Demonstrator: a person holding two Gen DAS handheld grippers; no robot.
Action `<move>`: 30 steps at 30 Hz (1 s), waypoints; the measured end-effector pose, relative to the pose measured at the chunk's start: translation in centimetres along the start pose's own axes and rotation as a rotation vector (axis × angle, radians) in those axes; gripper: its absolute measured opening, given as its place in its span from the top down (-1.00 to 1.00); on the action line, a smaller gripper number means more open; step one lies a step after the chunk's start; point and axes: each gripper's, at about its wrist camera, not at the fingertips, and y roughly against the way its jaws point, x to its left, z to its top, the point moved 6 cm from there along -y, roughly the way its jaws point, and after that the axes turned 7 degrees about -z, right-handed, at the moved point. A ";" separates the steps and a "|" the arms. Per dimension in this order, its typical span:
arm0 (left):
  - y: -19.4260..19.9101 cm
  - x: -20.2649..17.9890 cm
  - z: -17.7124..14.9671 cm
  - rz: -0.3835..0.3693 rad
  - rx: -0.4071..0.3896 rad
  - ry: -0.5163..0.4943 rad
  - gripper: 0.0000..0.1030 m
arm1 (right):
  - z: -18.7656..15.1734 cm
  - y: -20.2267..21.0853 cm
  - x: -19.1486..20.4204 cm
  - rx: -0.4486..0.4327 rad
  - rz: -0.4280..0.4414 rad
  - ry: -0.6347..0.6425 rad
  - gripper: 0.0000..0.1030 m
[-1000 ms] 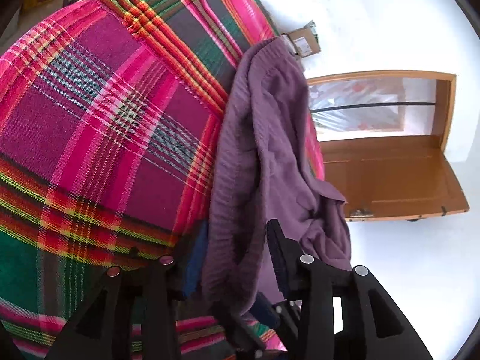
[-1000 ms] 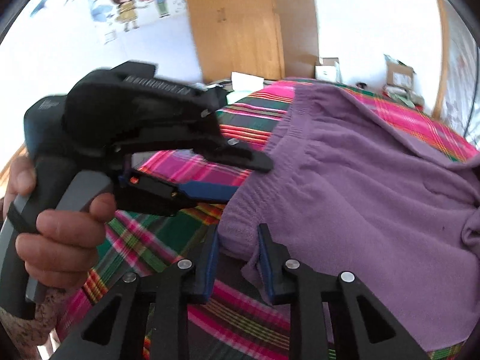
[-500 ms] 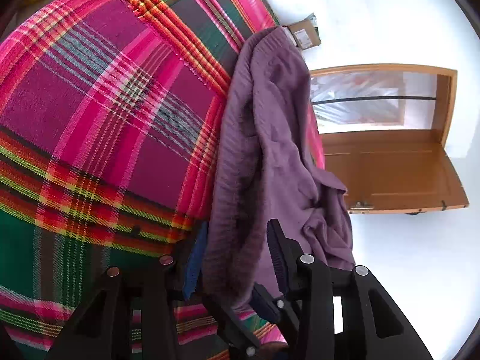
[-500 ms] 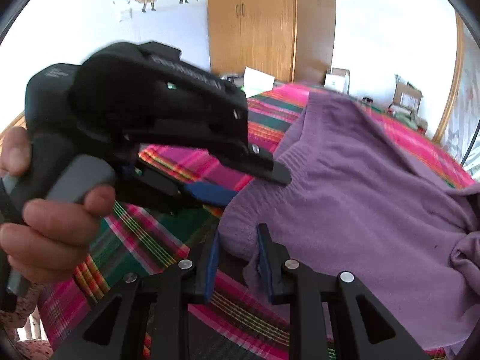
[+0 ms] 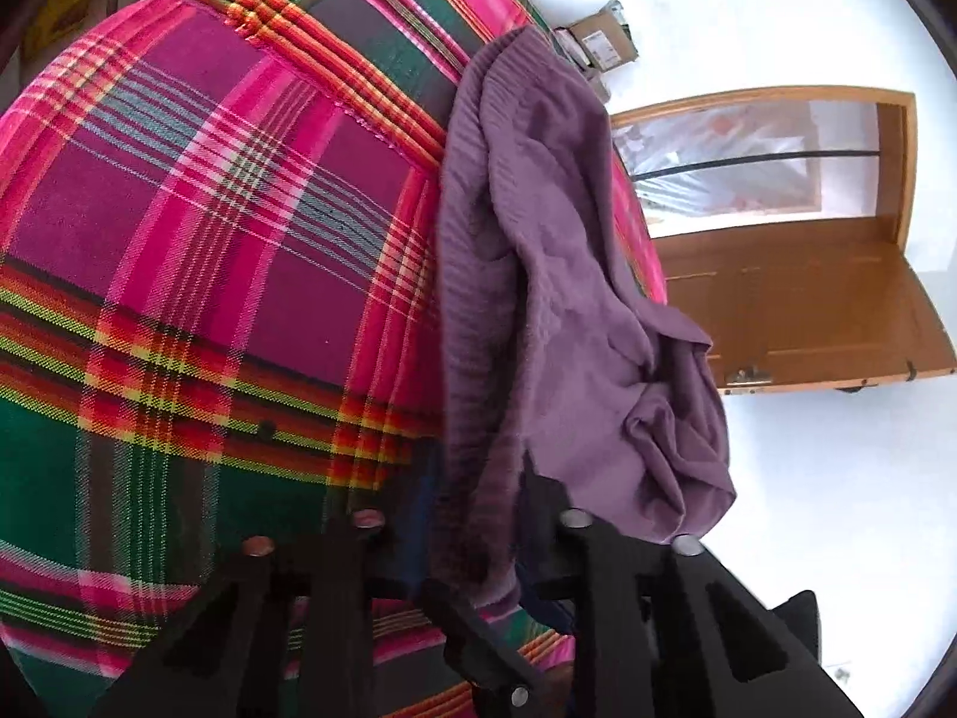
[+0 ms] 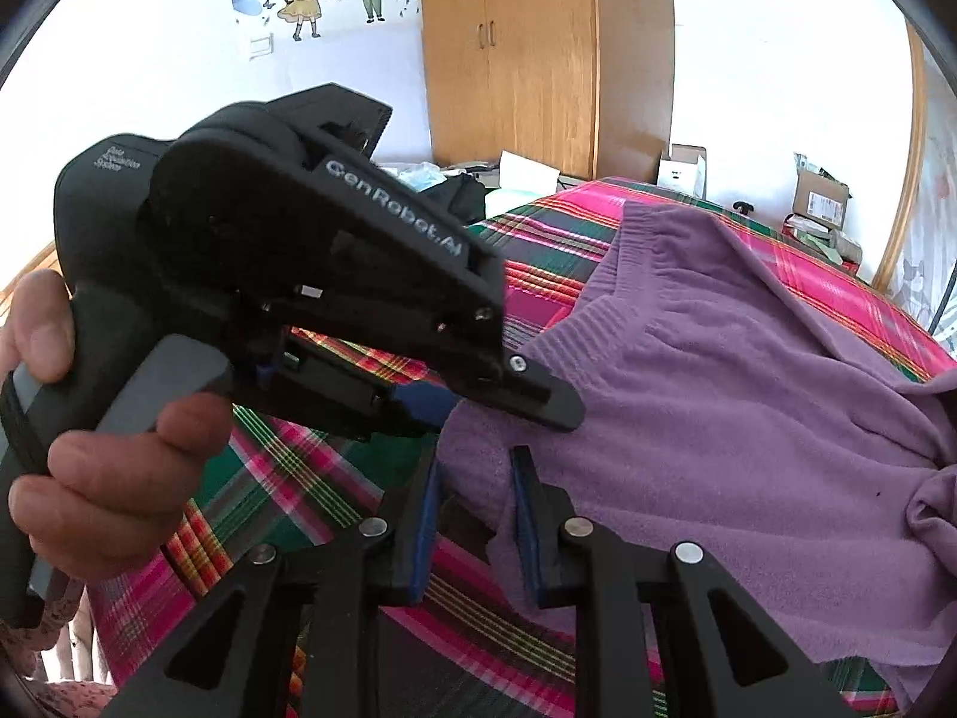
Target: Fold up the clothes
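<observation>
While the purple fleece garment lies on the pink-and-green plaid bedcover, both the left tongs and right tongs clamp its ribbed hem.

Bright daylight, overexposed walls, fisheye-warped edges.

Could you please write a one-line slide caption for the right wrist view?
Both grippers, right gripper and left gripper, pinch the purple sweater's ribbed hem above the plaid blanket.
</observation>
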 end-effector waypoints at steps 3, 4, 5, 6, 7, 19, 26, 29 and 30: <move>0.3 0.2 0.1 -0.017 -0.010 0.004 0.83 | 0.3 -0.2 0.2 0.027 0.017 0.021 0.55; 0.3 0.4 0.1 -0.017 -0.010 0.010 0.83 | 0.3 -0.2 0.2 0.044 0.022 0.038 0.53; 0.3 0.7 0.1 -0.022 -0.007 0.023 0.83 | 0.4 -0.1 0.1 0.059 0.033 0.050 0.52; 0.0 0.7 0.0 -0.027 -0.006 0.032 0.83 | 0.8 0.3 -0.7 0.067 0.063 0.038 0.49; -0.3 0.6 0.0 -0.027 -0.006 0.033 0.83 | 1.3 0.7 -1.5 0.076 0.094 0.025 0.49; 0.2 1.6 -0.7 -0.045 -0.028 0.053 0.84 | 10.6 -4.6 -13.6 0.074 -0.177 0.165 0.30; 1.3 2.4 -1.0 -0.069 -0.026 0.076 0.84 | 13.6 -11.2 -13.2 0.123 -0.162 0.250 0.18; 1.3 2.2 -1.0 -0.065 -0.022 0.064 0.84 | 13.5 -14.1 -12.6 0.169 -0.215 0.314 0.18; 1.3 2.1 -1.1 -0.064 -0.022 0.063 0.84 | 13.2 -14.6 -12.6 0.188 -0.217 0.314 0.18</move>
